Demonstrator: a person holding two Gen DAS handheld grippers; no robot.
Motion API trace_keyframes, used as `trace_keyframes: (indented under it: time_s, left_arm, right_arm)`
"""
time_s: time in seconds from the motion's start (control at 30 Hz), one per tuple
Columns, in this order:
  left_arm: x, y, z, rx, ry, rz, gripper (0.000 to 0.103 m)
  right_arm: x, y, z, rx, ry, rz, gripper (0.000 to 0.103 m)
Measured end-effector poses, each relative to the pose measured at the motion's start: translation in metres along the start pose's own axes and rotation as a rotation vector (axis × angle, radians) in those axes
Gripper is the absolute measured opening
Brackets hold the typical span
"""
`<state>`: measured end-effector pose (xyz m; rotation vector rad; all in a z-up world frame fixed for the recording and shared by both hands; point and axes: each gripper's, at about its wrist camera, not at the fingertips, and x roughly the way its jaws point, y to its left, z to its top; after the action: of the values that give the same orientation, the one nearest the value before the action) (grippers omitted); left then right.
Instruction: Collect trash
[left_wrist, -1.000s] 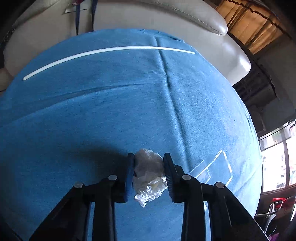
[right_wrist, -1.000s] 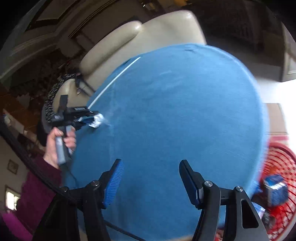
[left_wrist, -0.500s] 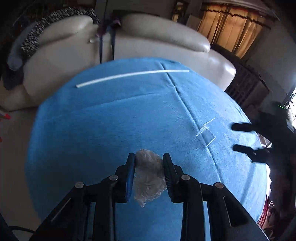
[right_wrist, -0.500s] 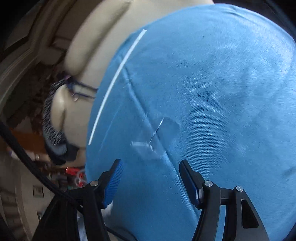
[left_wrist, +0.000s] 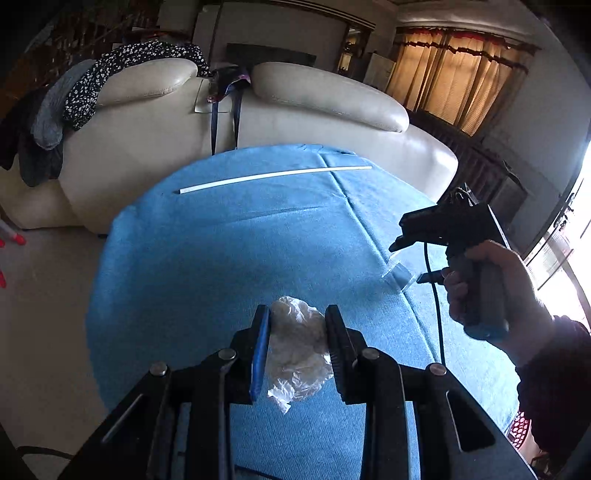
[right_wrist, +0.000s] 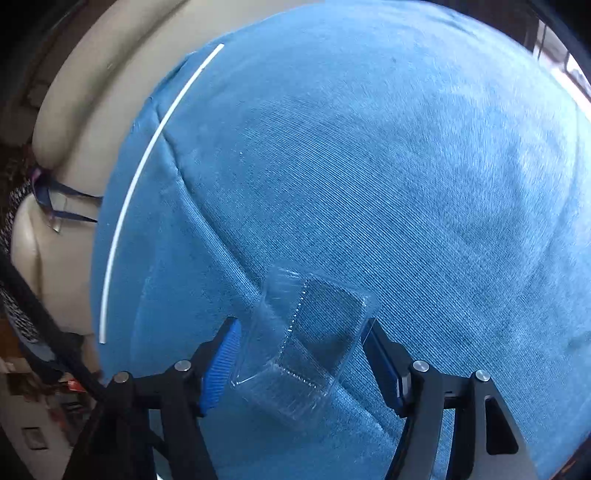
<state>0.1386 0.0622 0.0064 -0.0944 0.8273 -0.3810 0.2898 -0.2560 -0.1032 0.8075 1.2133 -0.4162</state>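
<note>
My left gripper (left_wrist: 297, 349) is shut on a crumpled clear plastic wrapper (left_wrist: 295, 350), held above the blue cloth (left_wrist: 221, 266). A clear plastic clamshell container (right_wrist: 306, 347) lies open on the cloth, between the fingers of my right gripper (right_wrist: 301, 360), whose jaws are opening and do not press on it. In the left wrist view the same container (left_wrist: 399, 275) lies under the right gripper (left_wrist: 410, 262), which a hand (left_wrist: 491, 291) holds. A long white stick (left_wrist: 275, 178) lies near the far edge of the cloth, also visible as the white stick (right_wrist: 147, 177) in the right wrist view.
A cream leather sofa (left_wrist: 295, 110) stands behind the blue-covered table, with dark clothes (left_wrist: 92, 88) draped on its left arm. Part of a red basket (left_wrist: 519, 428) shows at the lower right. Curtains (left_wrist: 454, 77) and bright windows lie to the right.
My left gripper has pulled back and up with the wrapper. My right gripper swung across the table and came down around the clear container, its jaws a little wider.
</note>
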Motion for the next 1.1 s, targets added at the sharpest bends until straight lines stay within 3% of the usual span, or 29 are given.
trace_keyframes:
  time_s: [0.17, 0.2, 0.37, 0.53, 0.77, 0.97, 1.1]
  left_arm:
    - [0.0, -0.005, -0.002, 0.002, 0.003, -0.006, 0.032]
    - [0.001, -0.008, -0.002, 0.001, 0.004, -0.011, 0.032]
    - [-0.002, -0.026, -0.005, 0.013, 0.003, -0.039, 0.032]
    - [-0.001, -0.046, -0.009, 0.024, 0.015, -0.068, 0.032]
    - [0.01, -0.088, -0.03, 0.092, 0.06, -0.103, 0.032]
    - [0.036, -0.122, -0.065, 0.157, 0.156, -0.127, 0.032]
    - [0.054, -0.133, -0.081, 0.183, 0.192, -0.109, 0.032]
  right_arm:
    - [-0.006, 0.019, -0.012, -0.181, -0.061, -0.084, 0.069]
    - [-0.006, 0.022, -0.014, -0.231, -0.058, -0.09, 0.063]
    - [-0.013, 0.01, -0.015, -0.322, -0.046, -0.062, 0.057]
    - [-0.035, -0.025, -0.028, -0.377, 0.0, 0.009, 0.056]
    - [-0.069, -0.086, -0.07, -0.503, 0.064, 0.022, 0.056]
    - [-0.096, -0.137, -0.111, -0.56, 0.063, 0.021, 0.056]
    - [-0.096, -0.151, -0.128, -0.582, 0.04, 0.013, 0.059]
